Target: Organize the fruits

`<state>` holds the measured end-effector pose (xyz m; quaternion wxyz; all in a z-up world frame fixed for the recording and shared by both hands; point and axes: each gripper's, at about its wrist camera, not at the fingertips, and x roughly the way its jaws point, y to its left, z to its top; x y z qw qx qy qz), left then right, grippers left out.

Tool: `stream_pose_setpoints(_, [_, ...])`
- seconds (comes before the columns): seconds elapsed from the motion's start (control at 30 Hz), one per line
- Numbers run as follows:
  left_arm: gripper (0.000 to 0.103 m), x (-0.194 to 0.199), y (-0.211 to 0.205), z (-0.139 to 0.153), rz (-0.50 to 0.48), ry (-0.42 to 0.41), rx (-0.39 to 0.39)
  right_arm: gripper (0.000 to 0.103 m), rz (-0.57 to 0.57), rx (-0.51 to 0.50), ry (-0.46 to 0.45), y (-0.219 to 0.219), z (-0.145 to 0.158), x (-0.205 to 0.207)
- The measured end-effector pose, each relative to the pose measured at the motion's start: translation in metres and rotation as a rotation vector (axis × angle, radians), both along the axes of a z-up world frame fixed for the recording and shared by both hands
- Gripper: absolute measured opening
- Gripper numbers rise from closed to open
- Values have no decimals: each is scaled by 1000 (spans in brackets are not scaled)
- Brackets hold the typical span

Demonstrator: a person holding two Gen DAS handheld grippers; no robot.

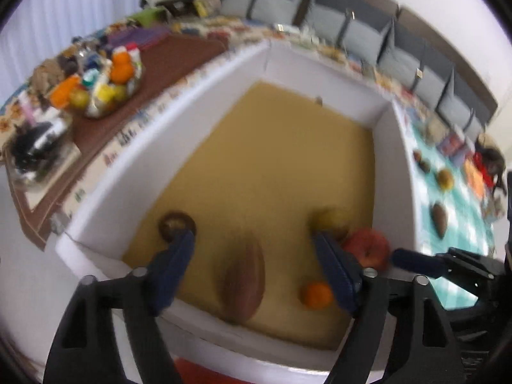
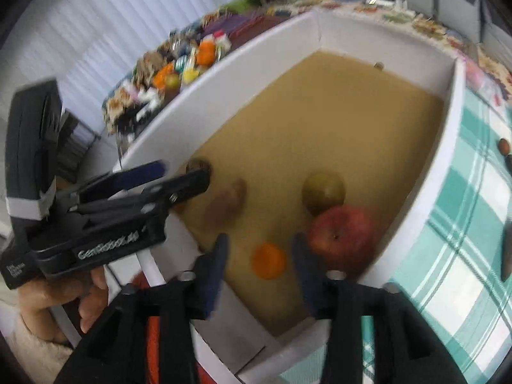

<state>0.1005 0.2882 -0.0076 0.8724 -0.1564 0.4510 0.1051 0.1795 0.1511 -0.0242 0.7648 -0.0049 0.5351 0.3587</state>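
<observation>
A white box (image 1: 105,192) with a tan floor holds several fruits. In the left wrist view they are a brown oval fruit (image 1: 244,280), a dark round fruit (image 1: 176,224), a green-yellow fruit (image 1: 331,219), a red apple (image 1: 368,246) and a small orange (image 1: 315,294). My left gripper (image 1: 252,240) hangs open and empty above the brown fruit. My right gripper (image 2: 259,249) is open and empty above the orange (image 2: 268,260), beside the red apple (image 2: 344,236). The left gripper also shows in the right wrist view (image 2: 179,174).
More fruits lie on the teal checked cloth (image 1: 454,224) right of the box: a yellow-green one (image 1: 445,178) and brown ones (image 1: 440,219). A bowl of mixed items (image 1: 105,86) sits on a brown mat to the left. Grey cushions (image 1: 361,36) line the back.
</observation>
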Motion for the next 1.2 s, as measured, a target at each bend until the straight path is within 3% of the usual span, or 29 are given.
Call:
stream_pose_setpoints(0.07, [81, -2, -3, 13, 2, -41, -11, 99, -27, 56, -78, -19, 23, -2])
stream_pose_setpoints(0.2, [85, -10, -44, 47, -62, -148, 10, 103, -105, 81, -284, -76, 63, -18])
stream_pose_setpoints(0.33, [85, -14, -104, 55, -199, -196, -9, 103, -235, -16, -402, -155, 46, -36])
stream_pose_setpoints(0.43, [86, -12, -165, 44, -321, -185, -41, 103, -346, -157, -369, -226, -5, -47])
stream_pose_setpoints(0.57, [86, -2, -247, 5, -484, -105, -34, 103, -520, -320, -281, -325, -78, -71])
stream_pose_setpoints(0.73, [86, 15, -322, -60, -594, -43, 20, 103, -652, -414, -290, -408, -104, -100])
stream_pose_setpoints(0.87, [86, 38, -340, -97, -555, -18, 49, 103, -707, -388, -284, -436, -100, -92])
stream_pose_setpoints(1.03, [86, 56, -336, -122, -485, 7, 87, 103, -718, -372, -295, -438, -104, -76])
stream_pose_setpoints(1.2, [89, 54, -340, -129, -504, -52, 174, 103, -692, -388, -241, -429, -120, -69])
